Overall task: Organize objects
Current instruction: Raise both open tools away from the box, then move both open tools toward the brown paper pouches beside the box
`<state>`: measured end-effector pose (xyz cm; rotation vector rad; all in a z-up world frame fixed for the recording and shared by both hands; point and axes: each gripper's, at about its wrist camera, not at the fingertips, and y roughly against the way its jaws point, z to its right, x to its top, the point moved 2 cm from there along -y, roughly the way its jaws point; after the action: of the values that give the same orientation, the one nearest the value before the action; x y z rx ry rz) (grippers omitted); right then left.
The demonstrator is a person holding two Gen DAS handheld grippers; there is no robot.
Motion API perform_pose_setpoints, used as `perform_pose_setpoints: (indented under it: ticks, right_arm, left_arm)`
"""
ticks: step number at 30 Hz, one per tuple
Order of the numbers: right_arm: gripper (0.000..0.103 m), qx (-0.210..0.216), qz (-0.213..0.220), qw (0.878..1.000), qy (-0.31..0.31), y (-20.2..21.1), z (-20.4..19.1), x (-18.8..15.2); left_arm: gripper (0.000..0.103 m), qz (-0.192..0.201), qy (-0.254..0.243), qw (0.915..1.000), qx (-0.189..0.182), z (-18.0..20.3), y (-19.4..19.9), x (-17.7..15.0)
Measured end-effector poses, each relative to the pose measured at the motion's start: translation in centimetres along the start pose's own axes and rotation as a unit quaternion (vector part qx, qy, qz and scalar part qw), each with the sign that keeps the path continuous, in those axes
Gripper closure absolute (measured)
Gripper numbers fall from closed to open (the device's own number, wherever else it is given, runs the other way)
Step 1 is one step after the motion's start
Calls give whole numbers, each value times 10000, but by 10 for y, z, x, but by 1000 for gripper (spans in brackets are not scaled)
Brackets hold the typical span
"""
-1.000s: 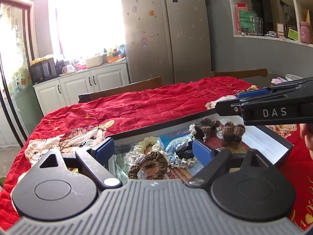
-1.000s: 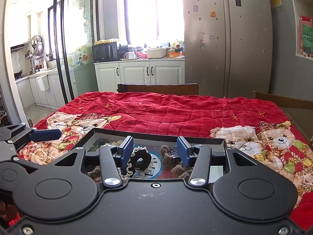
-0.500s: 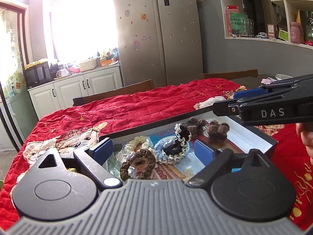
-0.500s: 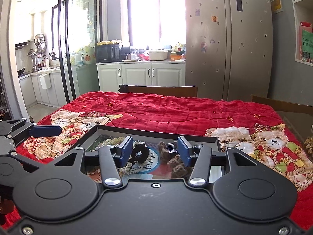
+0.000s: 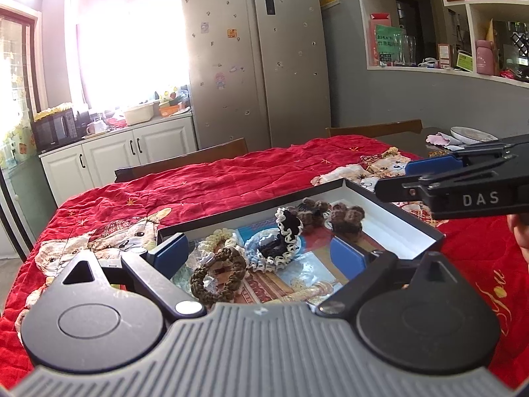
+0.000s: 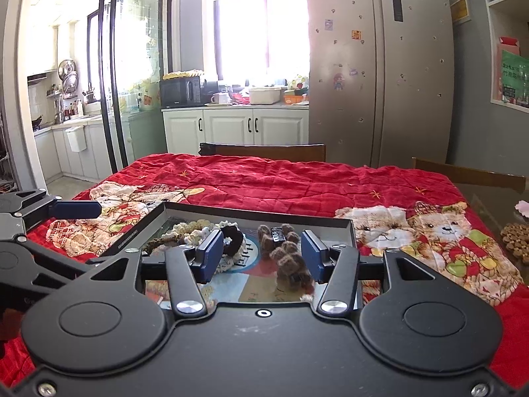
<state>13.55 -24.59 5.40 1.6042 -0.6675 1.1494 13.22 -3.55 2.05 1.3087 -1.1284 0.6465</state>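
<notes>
You are working in a kitchen-dining room, at a table under a red quilted cover (image 6: 264, 182) printed with teddy bears; a steel fridge (image 6: 380, 82) stands at 12 o'clock beyond it and white cabinets (image 6: 238, 129) at 11.

On the cover lies a shallow black box (image 5: 426, 228) with a white lining, and the hair accessories are all inside it. From your left wrist view, a brown braided scrunchie (image 5: 218, 274) sits at 6 o'clock nearest you, a cream crocheted one (image 5: 218, 236) just behind it, a pale blue ruffled one (image 5: 261, 241) at the middle, and a black scrunchie with white trim (image 5: 289, 225) tilted up against it. Two fuzzy brown hair clips (image 5: 347, 218) lie toward 1 o'clock at the far end of the box.

Your left gripper (image 5: 261, 254) is spread wide, its blue pads on either side of the scrunchies and gripping nothing. Your right gripper (image 6: 261, 258) is also parted wide over the box, the nearer brown clip (image 6: 291, 264) lying between its pads without being pinched.
</notes>
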Motion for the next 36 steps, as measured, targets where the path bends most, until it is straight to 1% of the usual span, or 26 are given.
perform_pose_setpoints:
  ticks: [6, 23, 31, 36]
  right_arm:
    - [51, -55, -6, 10000, 13, 19, 4, -9]
    - [50, -155, -33, 9998, -95, 54, 20, -32]
    - [50, -115, -102, 9999, -13, 63, 19, -47]
    - [50, -41, -228, 9997, 31, 61, 16, -61]
  left_arm:
    - [5, -4, -16, 10000, -45, 5, 5, -2]
    - [3, -39, -84, 9995, -289, 21, 23, -14]
    - [3, -128, -83, 9989, -452, 27, 28, -24]
    - [3, -198, -106, 9983, -545, 31, 30, -31]
